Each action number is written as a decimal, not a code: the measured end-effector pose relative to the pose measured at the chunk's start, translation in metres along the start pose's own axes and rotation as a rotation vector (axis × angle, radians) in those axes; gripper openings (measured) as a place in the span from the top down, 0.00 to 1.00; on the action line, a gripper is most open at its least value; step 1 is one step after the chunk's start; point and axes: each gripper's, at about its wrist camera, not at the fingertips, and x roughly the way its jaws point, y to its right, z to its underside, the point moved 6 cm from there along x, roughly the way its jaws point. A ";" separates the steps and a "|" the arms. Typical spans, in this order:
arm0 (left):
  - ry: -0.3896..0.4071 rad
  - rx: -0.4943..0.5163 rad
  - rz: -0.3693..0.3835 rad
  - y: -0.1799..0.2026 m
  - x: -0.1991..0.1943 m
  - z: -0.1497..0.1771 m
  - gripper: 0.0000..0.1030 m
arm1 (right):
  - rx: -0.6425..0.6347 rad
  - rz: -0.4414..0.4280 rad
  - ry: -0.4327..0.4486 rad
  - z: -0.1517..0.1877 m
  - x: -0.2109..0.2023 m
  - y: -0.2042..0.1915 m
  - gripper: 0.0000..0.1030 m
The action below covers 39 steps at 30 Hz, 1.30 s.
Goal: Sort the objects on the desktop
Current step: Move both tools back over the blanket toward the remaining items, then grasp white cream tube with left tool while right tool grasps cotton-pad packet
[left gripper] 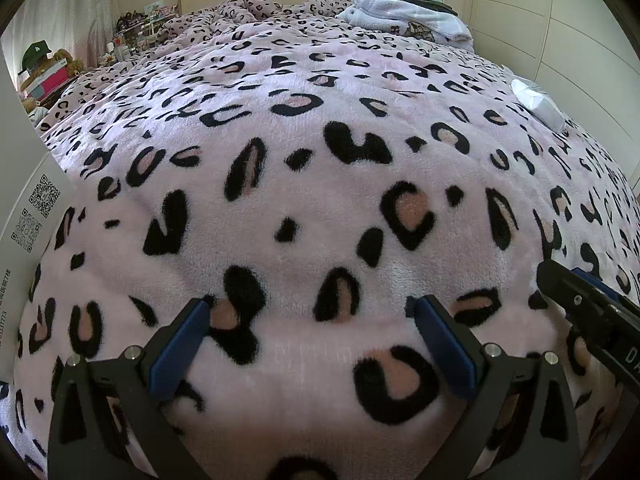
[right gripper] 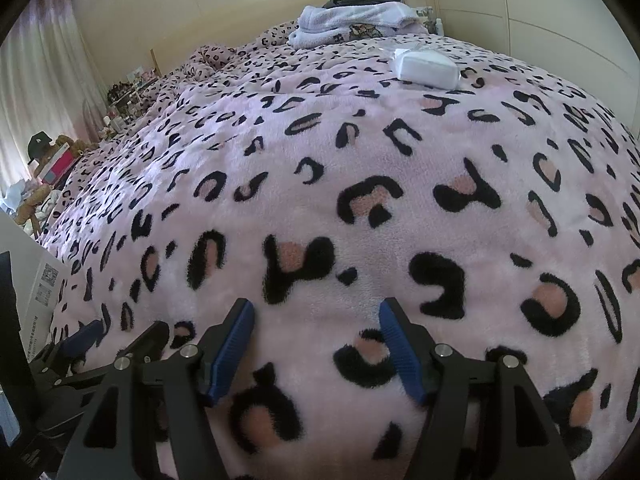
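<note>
Right wrist view: a white plastic-wrapped rectangular pack [right gripper: 426, 66] lies far up the bed, right of centre, on the pink fleece blanket with black leopard spots [right gripper: 320, 208]. In the left wrist view the same pack [left gripper: 538, 102] sits at the far right edge. Beyond it, folded pale towels and dark clothing [right gripper: 356, 20] rest against the headboard.

The right gripper [right gripper: 316, 320] has black fingers with blue pads; the jaws stand spread and hold nothing, with only blanket between them. The left gripper [left gripper: 308, 312] is likewise spread wide and empty above the blanket. Both sit near the bed's near edge, well apart from the pack.

A white carton with printed QR codes [left gripper: 30, 208] stands at the left. A cluttered shelf area with a green cap [left gripper: 36, 54] lies far left.
</note>
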 end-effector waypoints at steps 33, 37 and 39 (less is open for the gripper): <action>0.010 0.004 -0.015 0.001 0.000 0.002 0.00 | 0.050 -0.065 -0.012 -0.002 -0.003 0.003 0.32; 0.013 0.003 -0.014 0.000 0.000 0.002 0.00 | 0.057 -0.080 -0.017 -0.003 -0.006 0.004 0.32; 0.010 0.005 -0.017 0.000 0.001 0.001 0.00 | 0.061 -0.091 -0.026 -0.005 -0.010 0.006 0.32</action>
